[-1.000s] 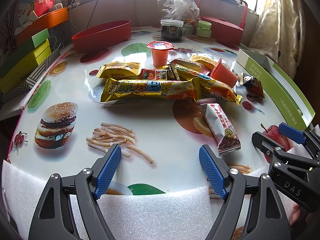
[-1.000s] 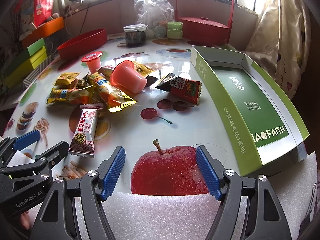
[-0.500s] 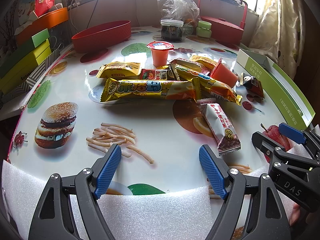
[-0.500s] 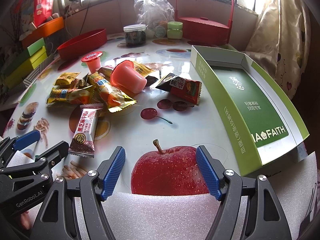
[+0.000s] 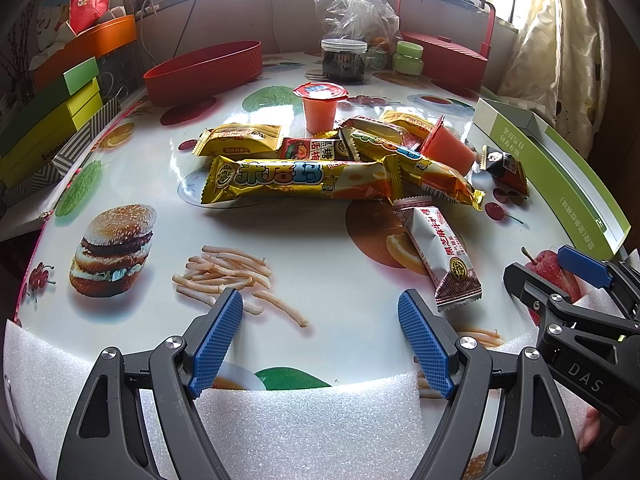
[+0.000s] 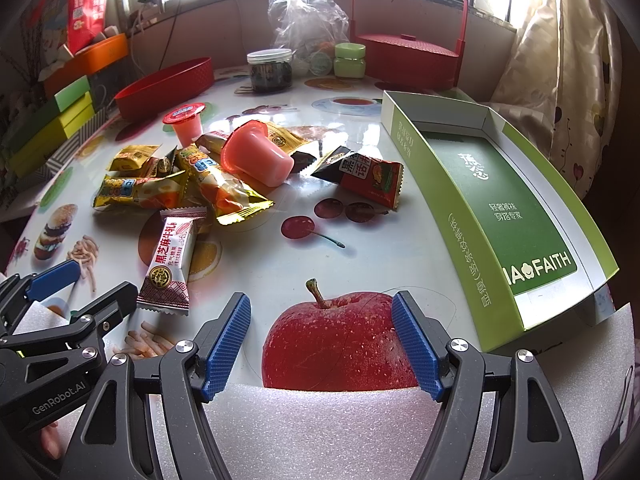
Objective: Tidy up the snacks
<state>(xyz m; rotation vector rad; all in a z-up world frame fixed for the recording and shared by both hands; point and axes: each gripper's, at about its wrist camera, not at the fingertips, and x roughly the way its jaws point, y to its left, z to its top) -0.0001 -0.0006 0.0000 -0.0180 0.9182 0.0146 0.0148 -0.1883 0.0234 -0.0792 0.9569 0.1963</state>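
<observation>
My left gripper (image 5: 320, 336) sits low at the near edge of the counter (image 5: 340, 264), and its jaws are wide open with nothing between them. My right gripper (image 6: 321, 338) is just beside it, jaws wide open too, over a picture of a red apple printed on the counter.

The snacks lie in a pile in the middle of the counter. I see a long yellow packet (image 5: 300, 180) in front, and a white and red packet (image 5: 444, 252) lying closest to my left gripper. One pink jelly cup (image 5: 320, 106) stands upright behind the pile. Another jelly cup (image 6: 256, 156) lies tipped on its side on top of the packets. A small dark packet (image 6: 366, 178) lies apart from the pile, near the green box (image 6: 500, 204). The green box is open and sits on the right side of the counter.
</observation>
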